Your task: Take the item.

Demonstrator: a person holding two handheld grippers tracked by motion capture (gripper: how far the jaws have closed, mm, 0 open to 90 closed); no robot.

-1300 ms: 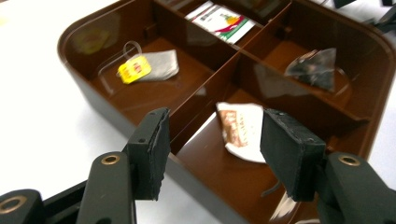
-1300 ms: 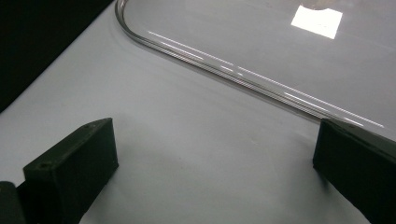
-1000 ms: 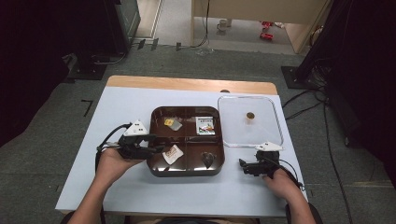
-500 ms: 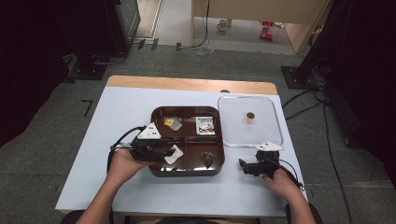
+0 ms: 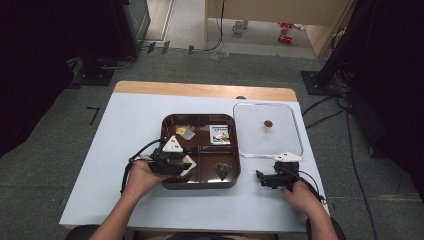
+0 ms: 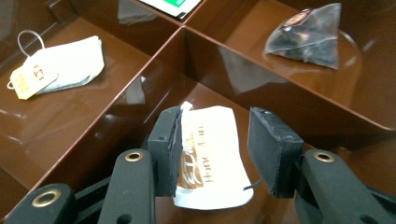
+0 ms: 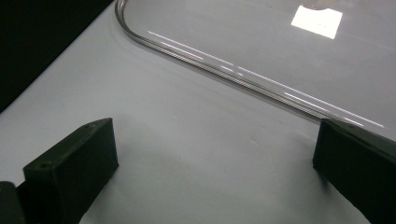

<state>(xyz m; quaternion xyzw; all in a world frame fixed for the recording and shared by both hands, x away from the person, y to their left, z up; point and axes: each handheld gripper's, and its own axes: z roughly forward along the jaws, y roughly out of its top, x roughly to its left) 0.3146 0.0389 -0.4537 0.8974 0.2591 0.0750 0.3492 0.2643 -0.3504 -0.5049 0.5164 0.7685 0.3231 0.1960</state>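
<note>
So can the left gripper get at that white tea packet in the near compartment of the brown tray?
Probably yes. The left gripper is already down in that compartment of the brown tray, its jaws just closing around the white tea packet, with nothing in between; one pad touches, the other stands off.

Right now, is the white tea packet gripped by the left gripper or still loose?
Still loose. The white tea packet lies in the brown tray between the left gripper pads; a gap shows at one pad, jaws just closing.
</note>
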